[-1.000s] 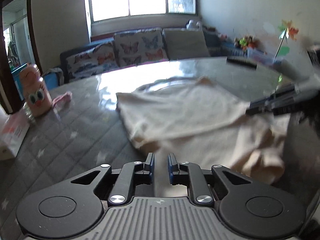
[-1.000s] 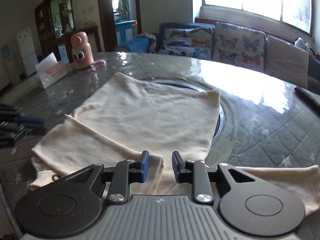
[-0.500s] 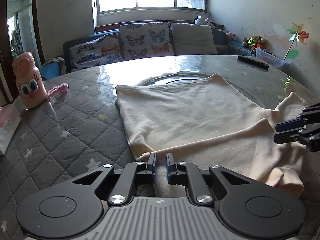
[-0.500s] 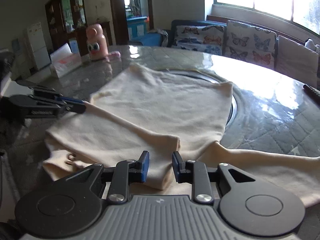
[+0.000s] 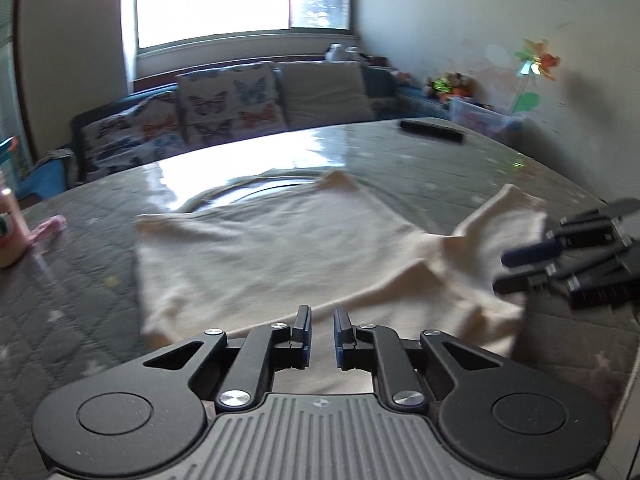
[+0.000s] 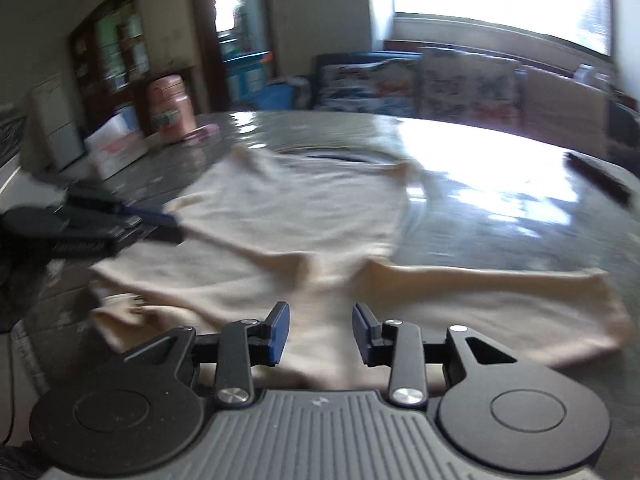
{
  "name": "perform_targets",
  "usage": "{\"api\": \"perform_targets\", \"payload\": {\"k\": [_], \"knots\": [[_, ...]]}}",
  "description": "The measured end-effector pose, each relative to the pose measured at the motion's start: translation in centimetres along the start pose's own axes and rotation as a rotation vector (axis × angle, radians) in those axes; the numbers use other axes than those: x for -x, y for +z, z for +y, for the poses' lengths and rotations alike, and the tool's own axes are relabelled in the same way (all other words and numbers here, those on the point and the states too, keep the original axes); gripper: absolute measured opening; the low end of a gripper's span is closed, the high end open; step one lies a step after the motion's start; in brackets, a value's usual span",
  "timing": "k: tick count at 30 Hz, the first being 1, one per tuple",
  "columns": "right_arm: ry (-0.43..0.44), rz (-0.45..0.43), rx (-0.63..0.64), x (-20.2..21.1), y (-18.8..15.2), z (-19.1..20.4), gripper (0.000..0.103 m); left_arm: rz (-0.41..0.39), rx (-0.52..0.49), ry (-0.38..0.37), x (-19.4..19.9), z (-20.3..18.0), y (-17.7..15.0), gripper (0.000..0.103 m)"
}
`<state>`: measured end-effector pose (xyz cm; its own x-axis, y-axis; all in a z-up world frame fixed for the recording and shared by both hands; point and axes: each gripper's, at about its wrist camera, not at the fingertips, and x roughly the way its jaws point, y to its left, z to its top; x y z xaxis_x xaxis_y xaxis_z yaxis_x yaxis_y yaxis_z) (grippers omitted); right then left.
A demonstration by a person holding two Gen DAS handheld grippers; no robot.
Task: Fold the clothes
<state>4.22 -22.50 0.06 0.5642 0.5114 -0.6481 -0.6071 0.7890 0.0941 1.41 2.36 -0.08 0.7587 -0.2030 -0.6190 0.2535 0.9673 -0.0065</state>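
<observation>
So in the left wrist view the cream shirt [image 5: 272,248] is spread flat on the desk [image 5: 460,168], which has a grey quilted cover under a shiny clear sheet, with one sleeve sticking out toward the right side. The left gripper [image 5: 321,322] sits low at the shirt's near edge, its fingers [image 5: 302,330] with a narrow gap between them and nothing visibly pinched in there, so released as far as I can see. The right gripper [image 5: 516,268] pokes in from the right, just over the sleeve end, too blurry to say more from here. A dark remote [image 5: 432,131] lies at the far side of the desk, and a butterfly-print sofa [image 5: 224,108] sits under the window. Right wrist view is pretty smeared: the shirt [image 6: 296,216] fills the middle, sleeve running off to the right, and the right gripper [image 6: 320,330] has its fingers [image 6: 280,334] spread wide, holding nothing, right above the fabric. The left gripper [image 6: 170,228] comes in from the left at the shirt's edge. A pink bottle [image 6: 170,108] and a tissue box [image 6: 116,152] stand at the desk's far left.
</observation>
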Motion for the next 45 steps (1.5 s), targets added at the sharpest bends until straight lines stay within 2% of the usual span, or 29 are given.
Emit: {"api": "perform_targets", "payload": {"k": [3,6,8,12,16,21,23,24,25,34,39,45], "knots": [[-0.109,-0.016,-0.072,1.1,-0.5,-3.4,0.035,0.0,-0.019,-0.034,-0.6,-1.6,0.4,0.015],[-0.23,-0.032,-0.133,1.8,-1.2,-7.0,0.036,0.001,-0.04,-0.048,-1.1,-2.9,0.8,0.023],[-0.311,-0.044,-0.186,2.2,-1.5,-9.7,0.041,0.006,-0.053,-0.053,-1.4,-3.5,0.9,0.023],[-0.39,-0.061,-0.31,2.3,-2.2,-14.0,0.042,0.024,-0.067,-0.057,-2.1,-4.4,1.0,0.025],[-0.396,-0.078,-0.42,1.9,-2.8,-17.1,0.042,0.041,-0.074,-0.051,-2.6,-4.9,1.0,0.026],[-0.408,-0.073,-0.42,0.8,-3.0,-17.9,0.038,0.046,-0.083,-0.048,-2.8,-5.3,1.1,0.033],[-0.422,-0.077,-0.403,0.6,-3.0,-17.7,0.024,0.05,-0.087,-0.047,-2.9,-5.5,1.2,0.034],[-0.422,-0.079,-0.407,0.6,-3.0,-17.7,0.014,0.052,-0.089,-0.047,-3.0,-5.6,1.2,0.035],[-0.421,-0.081,-0.411,0.6,-3.0,-17.8,0.01,0.054,-0.09,-0.047,-3.1,-5.6,1.2,0.035],[-0.374,-0.177,-0.385,4.0,-0.7,-16.2,0.008,0.079,-0.107,-0.061,-4.5,-6.0,0.7,0.037],[-0.29,-0.259,-0.317,6.7,2.7,-13.2,0.008,0.072,-0.12,-0.063,-4.6,-6.2,0.3,0.038],[-0.179,-0.316,-0.201,8.2,6.3,-8.0,0.008,0.023,-0.074,-0.064,-2.6,-4.6,0.2,0.041]]}}
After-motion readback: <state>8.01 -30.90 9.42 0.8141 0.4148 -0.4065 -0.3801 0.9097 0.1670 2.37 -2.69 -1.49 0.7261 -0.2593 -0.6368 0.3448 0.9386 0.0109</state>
